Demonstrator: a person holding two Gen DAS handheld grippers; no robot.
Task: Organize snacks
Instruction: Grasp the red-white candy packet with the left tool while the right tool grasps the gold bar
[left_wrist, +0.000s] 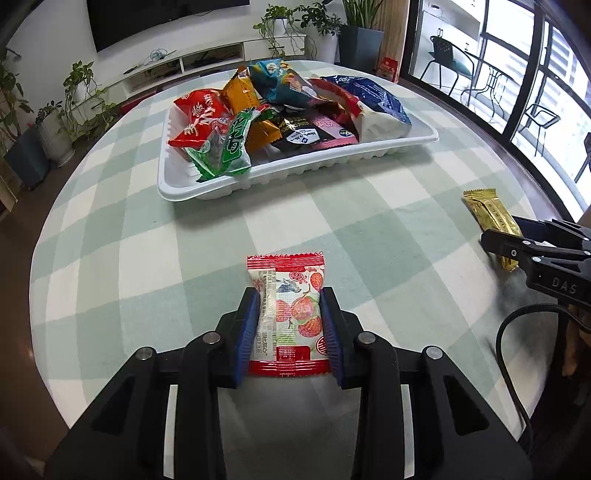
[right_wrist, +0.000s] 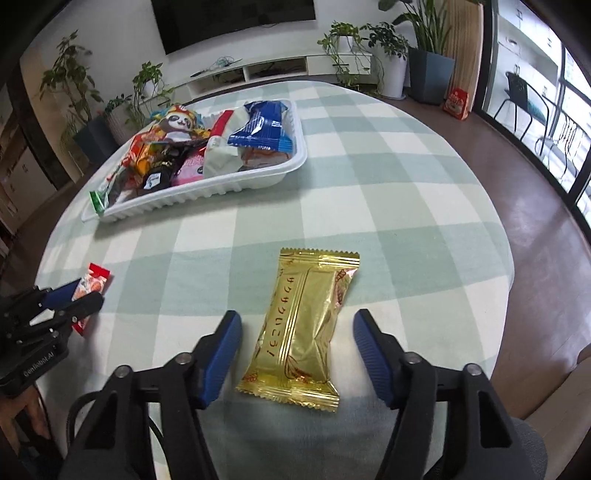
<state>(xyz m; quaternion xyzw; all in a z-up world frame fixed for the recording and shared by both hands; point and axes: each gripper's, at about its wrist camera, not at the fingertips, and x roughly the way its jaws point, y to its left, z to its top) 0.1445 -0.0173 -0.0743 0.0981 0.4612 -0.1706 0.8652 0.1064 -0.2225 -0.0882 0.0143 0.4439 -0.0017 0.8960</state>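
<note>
White tray (left_wrist: 295, 173) heaped ahead; my left gripper (left_wrist: 290, 295) clamps the lychee packet (left_wrist: 291, 314), right gripper (right_wrist: 297, 317) straddles the gold bar (right_wrist: 299, 332), untouched

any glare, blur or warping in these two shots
Left wrist view: strong fisheye bending of the table edge and windows, blown-out daylight at right, packet sharp. Right wrist view: same bending, glare streaks on the gold wrapper, soft blur toward the tray and corners.

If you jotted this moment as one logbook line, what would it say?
left gripper: shut on red lychee packet | right gripper: open around gold packet | tray: full
</note>
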